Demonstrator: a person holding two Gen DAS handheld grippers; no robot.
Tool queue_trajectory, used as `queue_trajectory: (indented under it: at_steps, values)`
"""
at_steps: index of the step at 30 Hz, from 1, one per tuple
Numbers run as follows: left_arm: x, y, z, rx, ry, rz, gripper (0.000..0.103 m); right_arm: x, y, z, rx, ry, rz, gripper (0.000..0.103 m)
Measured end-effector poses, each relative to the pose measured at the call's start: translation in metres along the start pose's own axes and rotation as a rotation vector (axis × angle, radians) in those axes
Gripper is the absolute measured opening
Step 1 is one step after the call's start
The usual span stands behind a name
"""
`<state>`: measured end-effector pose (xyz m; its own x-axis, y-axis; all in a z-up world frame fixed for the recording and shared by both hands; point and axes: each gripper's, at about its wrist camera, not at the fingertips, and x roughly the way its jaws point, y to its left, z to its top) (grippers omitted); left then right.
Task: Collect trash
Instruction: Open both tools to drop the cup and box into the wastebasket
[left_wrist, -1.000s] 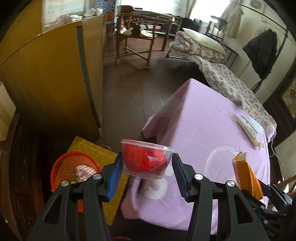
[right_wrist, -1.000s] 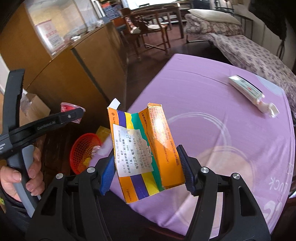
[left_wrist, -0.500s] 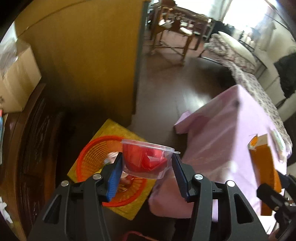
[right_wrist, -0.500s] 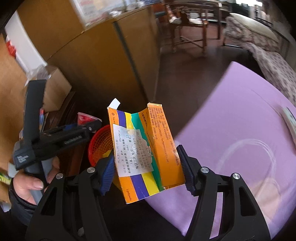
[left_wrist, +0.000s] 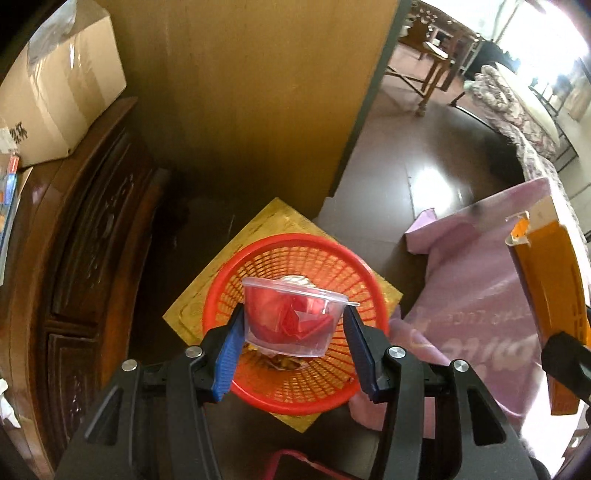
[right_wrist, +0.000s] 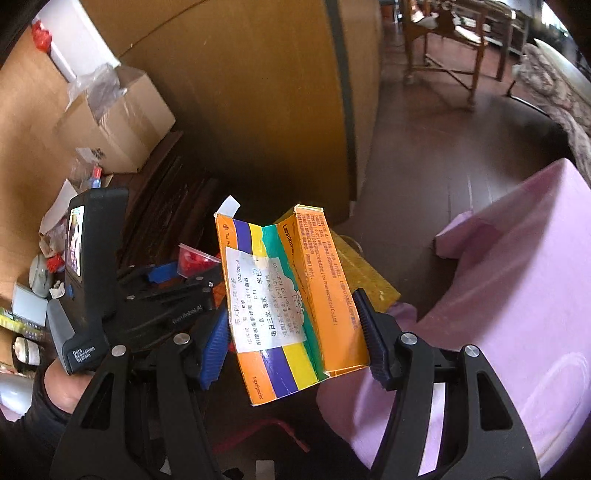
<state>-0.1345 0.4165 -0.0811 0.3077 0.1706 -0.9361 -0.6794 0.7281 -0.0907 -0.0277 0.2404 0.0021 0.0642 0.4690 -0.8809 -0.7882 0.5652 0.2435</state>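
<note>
My left gripper (left_wrist: 293, 328) is shut on a clear plastic cup (left_wrist: 291, 317) with red scraps inside. It holds the cup right above a red mesh basket (left_wrist: 295, 391) that has some trash in it. My right gripper (right_wrist: 291, 325) is shut on a flattened orange medicine box (right_wrist: 291, 295) with a white label and coloured stripes. That box also shows at the right edge of the left wrist view (left_wrist: 550, 295). The left gripper and its cup (right_wrist: 194, 260) show to the left of the box in the right wrist view.
The basket stands on a yellow board (left_wrist: 207, 291) on the dark floor, between a dark carved cabinet (left_wrist: 85, 258) and a table with a purple cloth (left_wrist: 480, 295). A yellow wooden partition (left_wrist: 258, 92) rises behind. A cardboard box (left_wrist: 55, 92) sits on the cabinet.
Both grippers have swung left and down, away from the purple table. The cup is now over the red basket, and the medicine box has followed beside it.
</note>
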Motion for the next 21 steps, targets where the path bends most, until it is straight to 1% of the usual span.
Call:
queue_trajectory:
  at_steps: [5,9,15,17,18,19,20,21]
  values:
    - [0.021,0.012,-0.004,-0.022,0.034,0.017,0.053,0.034,0.01,0.009,0.011,0.06,0.032,0.062]
    - [0.034,0.021,-0.006,-0.044,0.058,0.022,0.053,0.054,0.019,0.012,-0.003,0.098,0.037,0.062]
    - [0.046,0.028,-0.01,-0.067,0.078,0.027,0.053,0.066,0.021,0.016,0.006,0.123,0.049,0.062]
    - [0.048,0.031,-0.009,-0.081,0.082,0.021,0.053,0.068,0.021,0.02,0.018,0.121,0.078,0.065]
    - [0.048,0.033,-0.01,-0.096,0.086,0.014,0.054,0.067,0.022,0.024,0.03,0.102,0.099,0.067]
    - [0.049,0.034,-0.01,-0.108,0.094,0.011,0.065,0.068,0.021,0.025,0.035,0.093,0.096,0.073]
    - [0.05,0.037,-0.01,-0.121,0.101,0.011,0.07,0.068,0.021,0.026,0.042,0.087,0.089,0.079]
    - [0.049,0.04,-0.01,-0.139,0.1,0.015,0.075,0.068,0.021,0.028,0.05,0.08,0.088,0.079]
